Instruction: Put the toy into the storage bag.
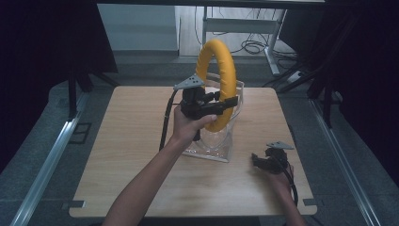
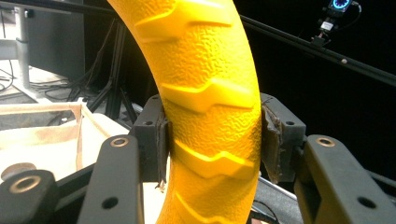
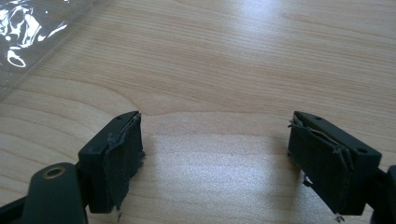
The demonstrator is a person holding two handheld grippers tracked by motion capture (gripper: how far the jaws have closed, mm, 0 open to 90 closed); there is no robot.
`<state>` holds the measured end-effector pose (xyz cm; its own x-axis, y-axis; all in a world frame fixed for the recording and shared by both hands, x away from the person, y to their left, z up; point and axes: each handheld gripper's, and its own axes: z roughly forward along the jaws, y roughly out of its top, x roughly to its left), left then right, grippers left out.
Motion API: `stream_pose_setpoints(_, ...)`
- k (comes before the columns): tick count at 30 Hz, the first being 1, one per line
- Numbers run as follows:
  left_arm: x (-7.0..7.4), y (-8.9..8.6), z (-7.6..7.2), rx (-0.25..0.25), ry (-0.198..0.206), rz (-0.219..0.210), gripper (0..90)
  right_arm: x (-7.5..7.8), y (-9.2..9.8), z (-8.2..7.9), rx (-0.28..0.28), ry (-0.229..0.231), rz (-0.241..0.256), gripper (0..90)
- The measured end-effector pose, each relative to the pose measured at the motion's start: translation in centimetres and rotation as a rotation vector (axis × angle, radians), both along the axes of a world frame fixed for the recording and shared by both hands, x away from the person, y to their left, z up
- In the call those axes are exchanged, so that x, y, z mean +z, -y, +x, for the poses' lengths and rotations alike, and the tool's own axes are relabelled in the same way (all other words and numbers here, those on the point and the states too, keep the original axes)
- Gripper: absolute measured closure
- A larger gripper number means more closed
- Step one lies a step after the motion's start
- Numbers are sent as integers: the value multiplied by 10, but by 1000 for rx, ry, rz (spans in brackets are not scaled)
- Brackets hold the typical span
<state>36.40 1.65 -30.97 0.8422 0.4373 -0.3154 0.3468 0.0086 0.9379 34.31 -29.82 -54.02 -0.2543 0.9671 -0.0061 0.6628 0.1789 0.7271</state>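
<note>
Lab: black curtains (image 1: 42, 42); floor cables (image 1: 254, 46); rig camera (image 2: 337, 5).

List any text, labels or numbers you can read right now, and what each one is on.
None: no readable text in the three views.
Yellow ring, clamped by the left gripper: raised tread ridges and pebbled texture, no lettering.
Clear plastic bag: glare and creases, no print visible.
Wooden table: plain grain.
Right gripper: open, worn black pads, no markings.
</note>
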Motion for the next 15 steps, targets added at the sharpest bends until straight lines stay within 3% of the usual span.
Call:
stream_pose_setpoints(9, -15, 2, 2, 3, 1, 34, 505, 0, 0, 0, 1, -1, 0, 181)
stream_pose_setpoints(15, -33, 4, 8, 2, -69, 27, 504, 0, 0, 0, 0, -3, 2, 181)
